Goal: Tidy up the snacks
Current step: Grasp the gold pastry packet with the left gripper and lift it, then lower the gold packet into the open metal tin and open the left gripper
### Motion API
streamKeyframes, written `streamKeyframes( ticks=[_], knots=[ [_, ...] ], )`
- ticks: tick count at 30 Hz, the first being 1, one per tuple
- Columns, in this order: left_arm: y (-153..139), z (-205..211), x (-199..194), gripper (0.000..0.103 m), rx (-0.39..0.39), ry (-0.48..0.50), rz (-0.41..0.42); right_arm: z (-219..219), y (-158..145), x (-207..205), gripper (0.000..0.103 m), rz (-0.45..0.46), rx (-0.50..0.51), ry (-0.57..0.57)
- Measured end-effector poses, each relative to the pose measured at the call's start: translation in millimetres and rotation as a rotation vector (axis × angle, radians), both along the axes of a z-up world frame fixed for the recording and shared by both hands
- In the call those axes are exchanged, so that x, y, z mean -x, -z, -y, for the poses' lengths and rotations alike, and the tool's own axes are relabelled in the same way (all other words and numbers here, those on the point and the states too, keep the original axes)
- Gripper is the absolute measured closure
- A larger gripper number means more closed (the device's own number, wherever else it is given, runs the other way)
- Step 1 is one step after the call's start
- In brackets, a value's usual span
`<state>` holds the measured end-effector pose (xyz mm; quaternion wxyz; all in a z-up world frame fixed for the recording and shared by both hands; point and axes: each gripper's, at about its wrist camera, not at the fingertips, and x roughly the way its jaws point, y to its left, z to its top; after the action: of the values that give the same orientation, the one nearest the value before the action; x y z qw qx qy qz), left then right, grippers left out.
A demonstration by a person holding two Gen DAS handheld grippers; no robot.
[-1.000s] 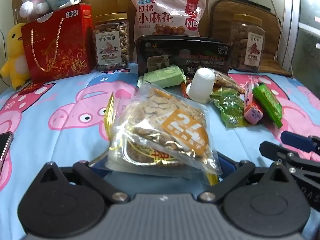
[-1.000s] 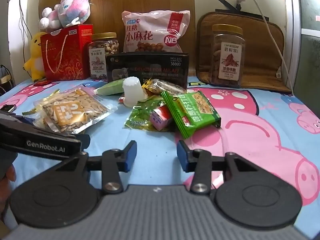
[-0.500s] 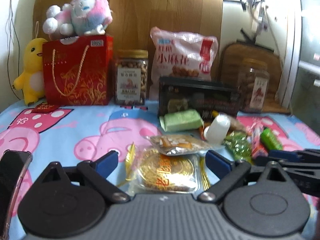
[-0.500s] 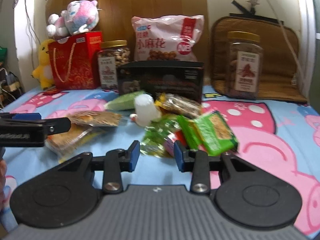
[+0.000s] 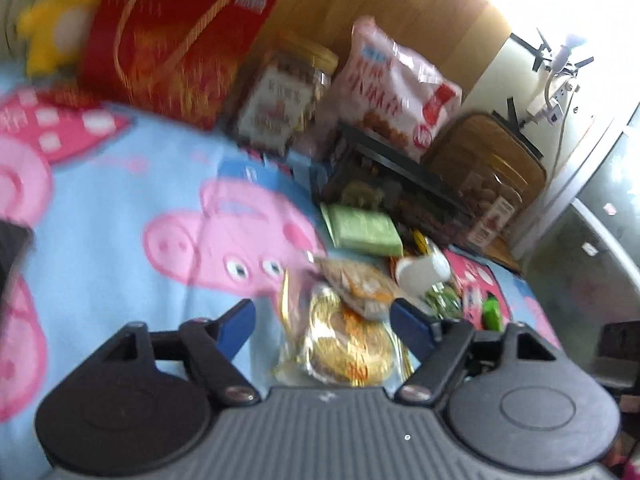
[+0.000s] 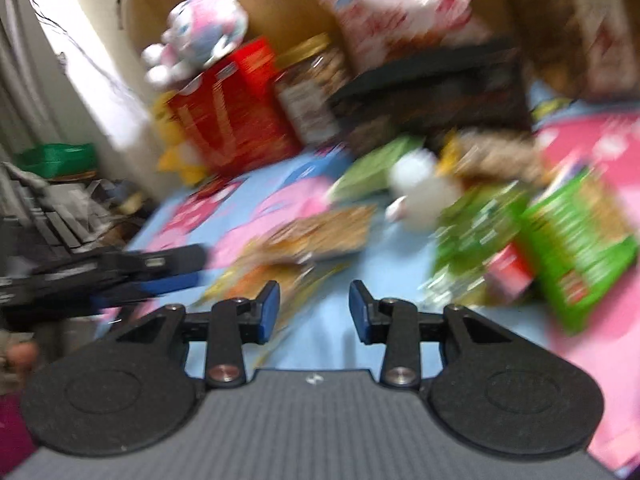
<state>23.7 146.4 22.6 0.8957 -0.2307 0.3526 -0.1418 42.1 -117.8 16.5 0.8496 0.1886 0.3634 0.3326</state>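
A clear seed packet with an orange label point(image 5: 356, 284) lies over a gold foil packet point(image 5: 348, 348) on the blue pig-print sheet point(image 5: 120, 200). Both sit between the blue pads of my left gripper point(image 5: 326, 320), whose jaws are closing; a strip of sheet still shows beside the left pad. In the blurred right wrist view, my right gripper point(image 6: 314, 312) hangs over bare sheet with its jaws opening slightly and nothing between them. The gold packet point(image 6: 256, 284) is just beyond its left finger. The left gripper point(image 6: 120, 272) reaches in from the left.
A white cup point(image 5: 420, 272), a pale green pack point(image 5: 360, 228) and green bags point(image 6: 576, 236) lie close by. A black box point(image 5: 392, 184), nut jar point(image 5: 288, 96), pink-white bag point(image 5: 392, 84) and red gift bag point(image 5: 172, 48) line the back. A dark phone point(image 5: 12, 252) is at the left edge.
Both views have rolled and turned blurry. The left gripper drew back from the seed packet, swung left, and its jaws narrowed around the two packets. The right jaws stayed about as wide.
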Motion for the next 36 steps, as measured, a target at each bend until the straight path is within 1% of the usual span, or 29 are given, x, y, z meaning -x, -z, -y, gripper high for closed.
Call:
streamKeyframes(
  ticks=[3,4,5,6,8,9,11,13,14,15,17,18,21,23,24,26,29,31,33,34,36],
  knots=[
    [16.0,1.5,-7.6,0.051,0.045,0.036,-0.071,-20.3,2.9,1.7,0.061,-0.005,0.058,-0.052],
    [18.1,4.0,-7.0,0.056,0.038,0.032,-0.071,-26.4,5.1,0.1,0.063,-0.014,0.063,-0.071],
    [16.6,6.8,-4.2,0.058,0.018,0.032,-0.068,-30.5,7.8,2.0,0.064,-0.02,0.058,-0.092],
    [15.8,9.5,-1.4,0.058,0.0,0.033,-0.067,-32.1,9.8,6.8,0.065,-0.012,0.081,-0.096],
    [12.2,10.7,7.1,0.059,-0.007,0.033,-0.079,-36.5,-3.1,19.5,0.069,0.032,0.119,-0.147],
    [9.6,10.3,14.7,0.059,-0.002,0.044,-0.086,-37.5,-5.8,21.0,0.07,0.034,0.131,-0.178],
    [2.9,8.4,33.2,0.059,-0.023,0.043,-0.075,-37.1,-14.9,34.4,0.07,0.047,0.12,-0.241],
    [-3.6,4.6,49.7,0.059,-0.034,0.043,-0.063,-37.4,-22.6,41.8,0.071,0.064,0.107,-0.281],
    [-7.5,2.5,54.7,0.059,-0.032,0.037,-0.061,-37.0,-27.6,43.8,0.071,0.08,0.101,-0.29],
    [-13.0,1.0,56.7,0.06,-0.03,0.03,-0.054,-37.2,-27.6,36.3,0.071,0.097,0.099,-0.292],
    [-28.4,1.7,54.1,0.06,-0.041,0.022,-0.013,-35.9,-39.0,27.7,0.071,0.15,0.08,-0.27],
    [-36.5,2.9,49.1,0.059,-0.048,0.022,0.012,-33.7,-42.1,16.4,0.071,0.178,0.076,-0.251],
    [-64.3,18.0,19.2,0.06,-0.059,0.025,0.077,-17.4,-62.9,-5.3,0.072,0.264,0.078,-0.162],
    [-79.2,35.4,-14.5,0.058,-0.076,0.049,0.123,-3.9,-72.4,-27.6,0.072,0.315,0.111,-0.09],
    [-83.6,43.8,-31.8,0.058,-0.076,0.061,0.133,5.4,-76.1,-36.9,0.072,0.325,0.121,-0.054],
    [-88.8,65.0,-74.7,0.058,-0.062,0.093,0.129,25.2,-78.8,-67.4,0.072,0.312,0.134,0.025],
    [-84.3,95.1,-135.7,0.058,-0.056,0.138,0.104,42.5,-73.7,-114.8,0.072,0.26,0.149,0.117],
    [-76.4,111.8,-168.0,0.058,-0.054,0.142,0.083,50.6,-67.0,-140.4,0.072,0.233,0.159,0.154],
    [-66.1,121.7,-188.7,0.058,-0.059,0.138,0.069,53.8,-57.8,-152.6,0.072,0.23,0.187,0.165],
    [-60.7,124.5,-197.1,0.058,-0.06,0.131,0.059,55.7,-54.9,-156.8,0.072,0.238,0.181,0.167],
    [-50.3,125.6,-210.3,0.058,-0.058,0.109,0.031,51.5,-51.0,-162.5,0.069,0.24,0.229,0.168]
  ],
)
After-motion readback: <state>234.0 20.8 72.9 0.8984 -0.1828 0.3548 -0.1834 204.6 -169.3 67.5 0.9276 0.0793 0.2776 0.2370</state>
